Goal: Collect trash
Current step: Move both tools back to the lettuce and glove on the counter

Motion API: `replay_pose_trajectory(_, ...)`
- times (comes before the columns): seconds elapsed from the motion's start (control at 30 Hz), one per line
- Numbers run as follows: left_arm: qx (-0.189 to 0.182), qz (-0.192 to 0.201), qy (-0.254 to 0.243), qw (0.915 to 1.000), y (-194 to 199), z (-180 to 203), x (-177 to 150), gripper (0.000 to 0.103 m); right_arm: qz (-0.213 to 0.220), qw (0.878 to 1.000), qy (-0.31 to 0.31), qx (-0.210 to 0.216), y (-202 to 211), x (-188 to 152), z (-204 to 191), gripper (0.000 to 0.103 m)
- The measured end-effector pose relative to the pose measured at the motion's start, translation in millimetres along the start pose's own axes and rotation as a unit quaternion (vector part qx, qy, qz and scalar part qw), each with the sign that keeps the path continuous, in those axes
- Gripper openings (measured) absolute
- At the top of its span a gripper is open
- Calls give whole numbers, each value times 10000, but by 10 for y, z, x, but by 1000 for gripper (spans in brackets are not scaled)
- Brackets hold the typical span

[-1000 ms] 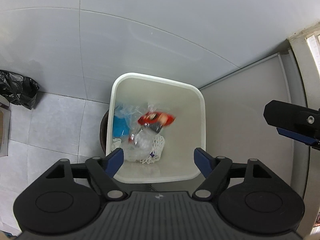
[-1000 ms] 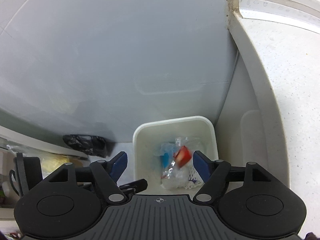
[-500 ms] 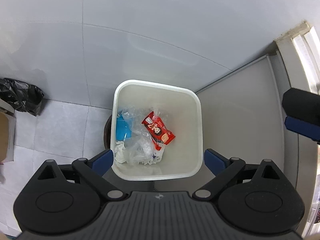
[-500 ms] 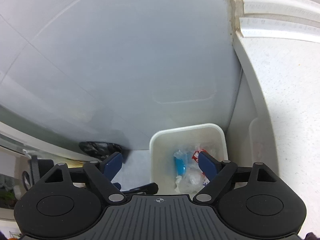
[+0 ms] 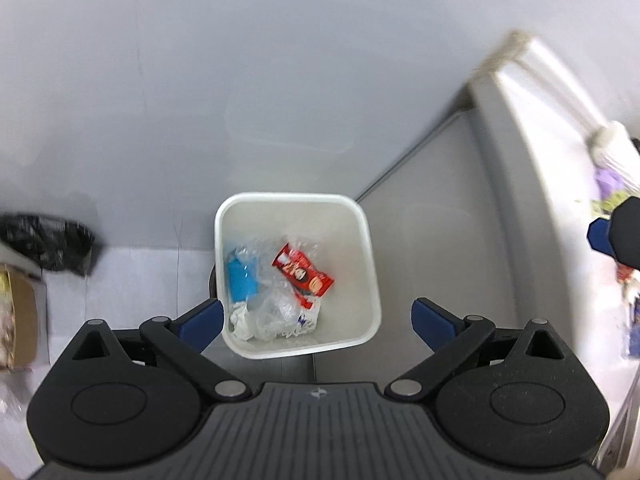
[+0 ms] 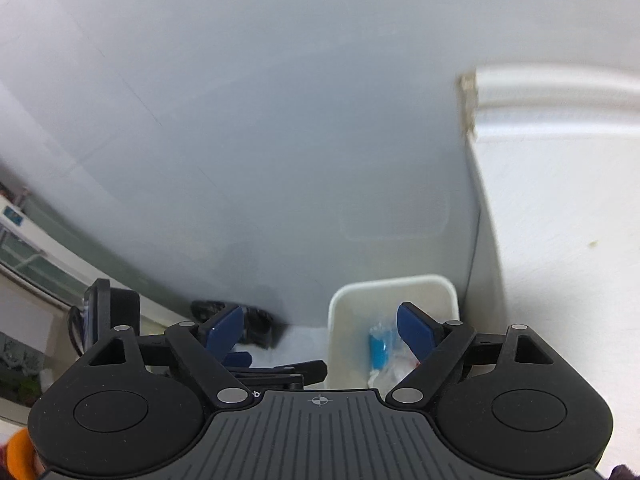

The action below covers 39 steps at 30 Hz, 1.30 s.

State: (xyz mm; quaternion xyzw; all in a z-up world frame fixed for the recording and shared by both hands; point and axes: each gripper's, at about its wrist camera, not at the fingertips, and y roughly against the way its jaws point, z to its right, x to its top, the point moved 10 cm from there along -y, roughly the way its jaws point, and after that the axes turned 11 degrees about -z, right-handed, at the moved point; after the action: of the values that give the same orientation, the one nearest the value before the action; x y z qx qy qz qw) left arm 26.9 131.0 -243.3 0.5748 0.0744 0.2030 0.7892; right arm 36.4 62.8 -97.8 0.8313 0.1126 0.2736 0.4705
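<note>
- left gripper: jaws spread about as wide as they go, have just been opening, nothing between the pads; it sits above the white bin, looking down into it.
- right gripper: jaws also wide, have just been opening too, empty; its blue fingertips overlap the bin in view only, no contact.
- trash is in the bin: red snack wrapper on top near the middle, clear crumpled plastic under it toward the near wall, blue item by the left wall, white paper or netting in the near left corner.
- handling guess: all light, soft, crinkly; film is slippery, collapses when pinched. take wrapper by a free edge or the crimped end, not the flat face.
- floor left of the bin: black bag by the wall, cardboard box at the frame edge.
- far right: counter with blurred bits, maybe more trash, cannot tell.
- far: plain grey wall.
</note>
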Motion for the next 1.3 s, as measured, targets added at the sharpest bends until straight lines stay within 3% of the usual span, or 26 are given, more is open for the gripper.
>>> replay_pose_trajectory(0.23,-98,410,-267,9988,550,365,20,101,751,9959,69,-491,706,-114,220,93)
replay_pose_trajectory(0.53,-103,785,-503,9956,1033,871,77,102,1053,9855,-499,-1232,1285,-443,709,94)
replay_pose_trajectory(0.77,-249,781,-1357,9873,929,1355,116,102,1484,9702,-680,-1788,1605,-734,1078,98)
replay_pose_trajectory(0.97,-415,651,-1676,9828,854,1678,149,102,1530,9613,-574,-2219,1753,-791,1362,98)
replay_pose_trajectory(1.3,-634,786,-2294,9681,685,2156,220,102,1784,9601,-289,-2132,1707,-765,1648,99)
